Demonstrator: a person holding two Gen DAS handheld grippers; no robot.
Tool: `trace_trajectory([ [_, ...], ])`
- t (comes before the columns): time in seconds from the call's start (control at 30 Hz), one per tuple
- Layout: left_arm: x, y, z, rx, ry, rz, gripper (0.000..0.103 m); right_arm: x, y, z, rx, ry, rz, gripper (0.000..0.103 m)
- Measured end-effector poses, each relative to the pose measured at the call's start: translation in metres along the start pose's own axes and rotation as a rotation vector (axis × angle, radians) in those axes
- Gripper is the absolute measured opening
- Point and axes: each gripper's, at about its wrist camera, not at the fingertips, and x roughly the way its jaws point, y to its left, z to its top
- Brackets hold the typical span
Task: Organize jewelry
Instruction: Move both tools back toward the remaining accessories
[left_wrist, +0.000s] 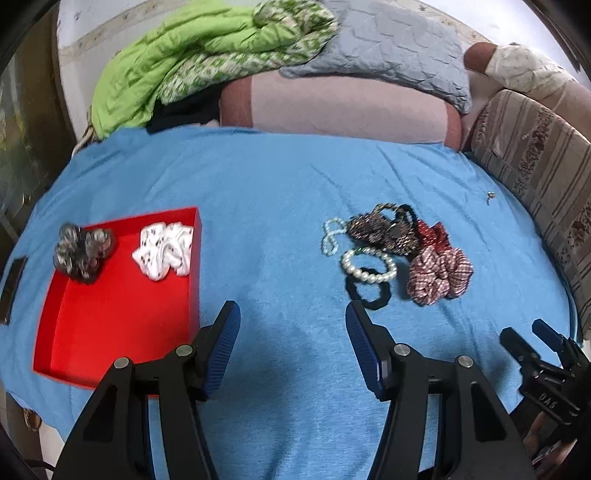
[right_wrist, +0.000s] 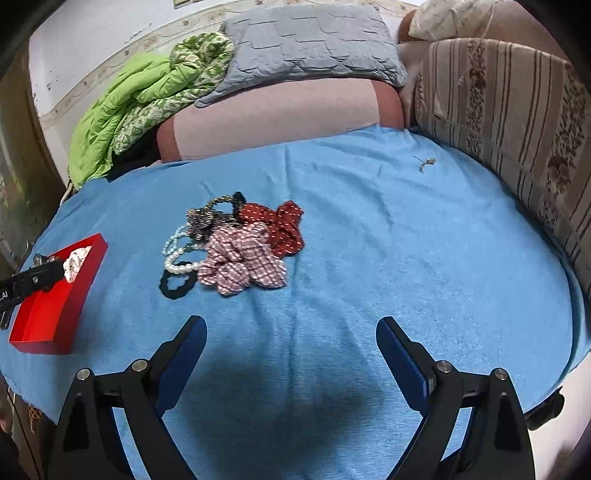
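On the blue bedspread lies a pile: a pearl bracelet (left_wrist: 369, 266), a black hair tie (left_wrist: 367, 295), a pink checked scrunchie (left_wrist: 439, 275) (right_wrist: 240, 262), a red dotted scrunchie (right_wrist: 280, 225), a dark beaded scrunchie (left_wrist: 384, 229) and a pale bead strand (left_wrist: 332, 236). A red tray (left_wrist: 122, 325) at the left holds a white scrunchie (left_wrist: 164, 251); a grey scrunchie (left_wrist: 83, 251) rests on its far rim. My left gripper (left_wrist: 291, 310) hovers open and empty between tray and pile. My right gripper (right_wrist: 291, 323) stands wide open and empty, nearer than the pile and to its right.
A small metal piece (right_wrist: 426, 162) lies alone on the far right of the bedspread. Behind are a green quilt (left_wrist: 184, 62), a grey pillow (left_wrist: 388, 51) and a pink bolster (left_wrist: 332, 107); a striped cushion (right_wrist: 498, 110) lines the right side. A dark flat object (left_wrist: 13, 288) lies left of the tray.
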Motion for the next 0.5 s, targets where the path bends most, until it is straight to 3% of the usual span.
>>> trace_trajectory([
  [0.27,0.028,0.012,-0.001,-0.046,0.062,-0.030,0.058,0.016,-0.006,0.008,0.011,0.009,0.032,0.093],
  [0.5,0.066,-0.012,0.017,-0.029,0.114,-0.107,0.058,0.038,0.001,0.021,-0.009,0.027,0.080,0.087],
])
